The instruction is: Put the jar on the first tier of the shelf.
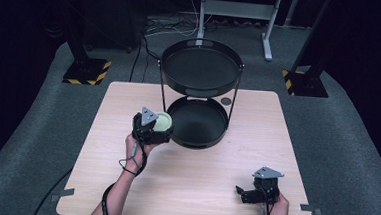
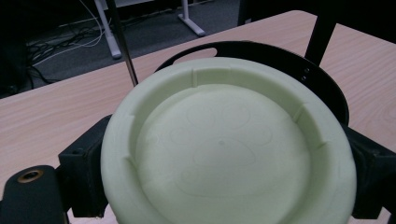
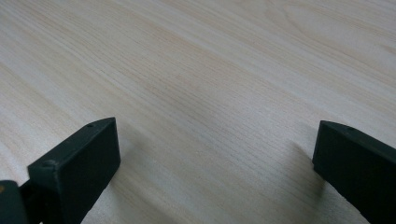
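My left gripper [image 1: 158, 126] is shut on a pale green round dish [image 1: 162, 121], held just left of the lower tray [image 1: 196, 140] of a black two-tier stand. In the left gripper view the pale green dish [image 2: 224, 149] sits between the jaws, a paw print embossed in its floor, with the lower tray's rim [image 2: 280, 53] behind it. The stand's upper tray [image 1: 201, 68] sits higher and farther back. My right gripper [image 1: 241, 194] rests low near the table's front right, open; its own view has bare wood between the fingers [image 3: 77, 163].
The wooden table [image 1: 194, 183] has free surface in front of the stand. A small dark round disc [image 1: 226, 100] lies behind the lower tray. Beyond the table are stand feet with yellow-black stripes [image 1: 86, 71] and cables [image 1: 168, 28] on grey carpet.
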A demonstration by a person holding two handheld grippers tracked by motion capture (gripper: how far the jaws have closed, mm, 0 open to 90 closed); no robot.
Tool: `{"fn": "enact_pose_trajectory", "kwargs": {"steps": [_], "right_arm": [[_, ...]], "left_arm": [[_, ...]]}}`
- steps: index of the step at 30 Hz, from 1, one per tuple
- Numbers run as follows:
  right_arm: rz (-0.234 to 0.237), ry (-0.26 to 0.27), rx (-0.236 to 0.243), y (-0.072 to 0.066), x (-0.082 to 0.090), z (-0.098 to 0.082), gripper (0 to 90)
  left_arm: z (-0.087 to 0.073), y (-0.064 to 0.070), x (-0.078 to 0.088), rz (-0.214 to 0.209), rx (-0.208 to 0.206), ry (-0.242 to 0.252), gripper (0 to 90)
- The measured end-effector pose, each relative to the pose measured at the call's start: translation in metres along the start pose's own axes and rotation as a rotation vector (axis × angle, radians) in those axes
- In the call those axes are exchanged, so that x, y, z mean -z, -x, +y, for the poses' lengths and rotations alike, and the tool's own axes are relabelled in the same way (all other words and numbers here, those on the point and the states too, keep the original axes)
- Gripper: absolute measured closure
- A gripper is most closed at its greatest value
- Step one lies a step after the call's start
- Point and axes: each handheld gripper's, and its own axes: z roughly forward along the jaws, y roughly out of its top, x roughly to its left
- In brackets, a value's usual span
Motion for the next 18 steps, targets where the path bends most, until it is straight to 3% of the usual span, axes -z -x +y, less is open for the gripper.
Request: {"fn": "enact_pose_trajectory", "kwargs": {"steps": [18], "right_arm": [[0.000, 0.000, 0.000, 0.000, 0.000, 0.000, 0.1]], "left_arm": [[0.010, 0.010, -0.013, -0.022, -0.013, 0.001, 11.3]]}}
